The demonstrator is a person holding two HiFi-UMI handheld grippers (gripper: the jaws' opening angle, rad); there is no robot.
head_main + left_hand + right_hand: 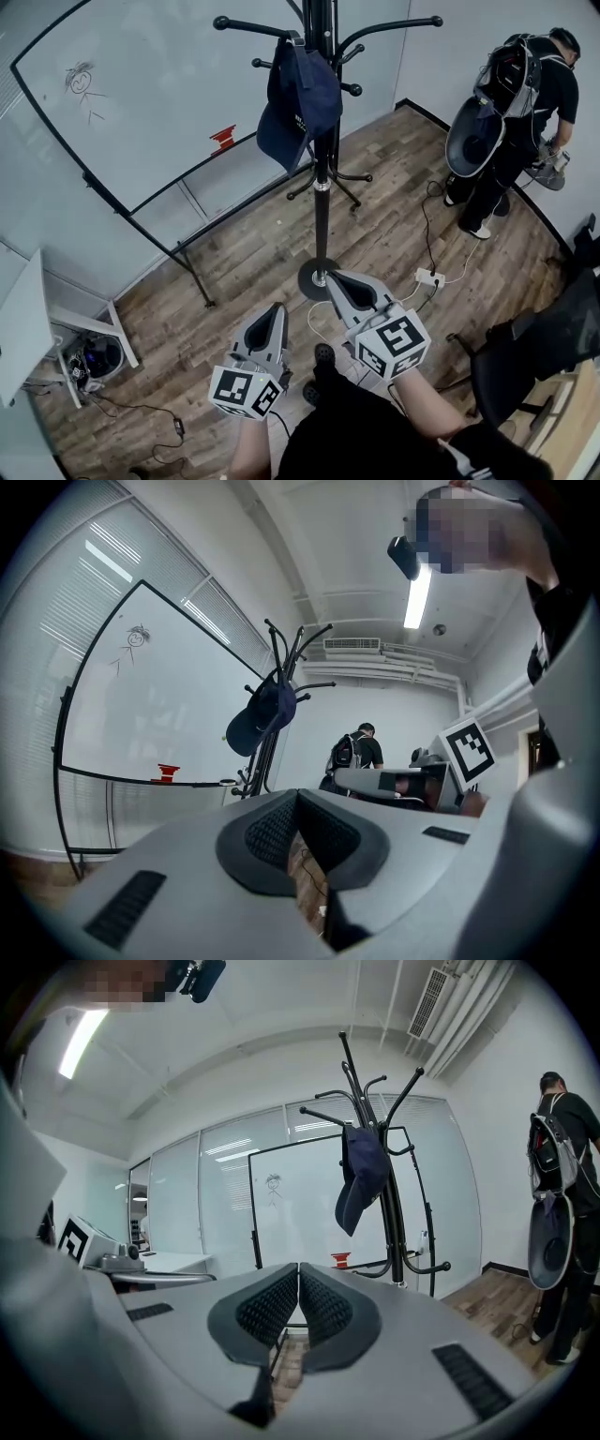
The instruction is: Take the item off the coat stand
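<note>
While the cap (298, 103) is hanging from an upper hook of the stand (322, 216), draping down the pole's whiteboard (141, 94) side, both grippers are sitting well short of it, low over the wood floor (244, 253) near the stand's round base (309, 277). Left gripper (276, 311) is clenching on nothing, pads meeting at the tips, and right gripper (336, 281) is clenching empty too, jaws pressing together and pointing towards the pole. Over at the room's far right, a person (516, 103) wearing a backpack is standing by the wall, facing away.
</note>
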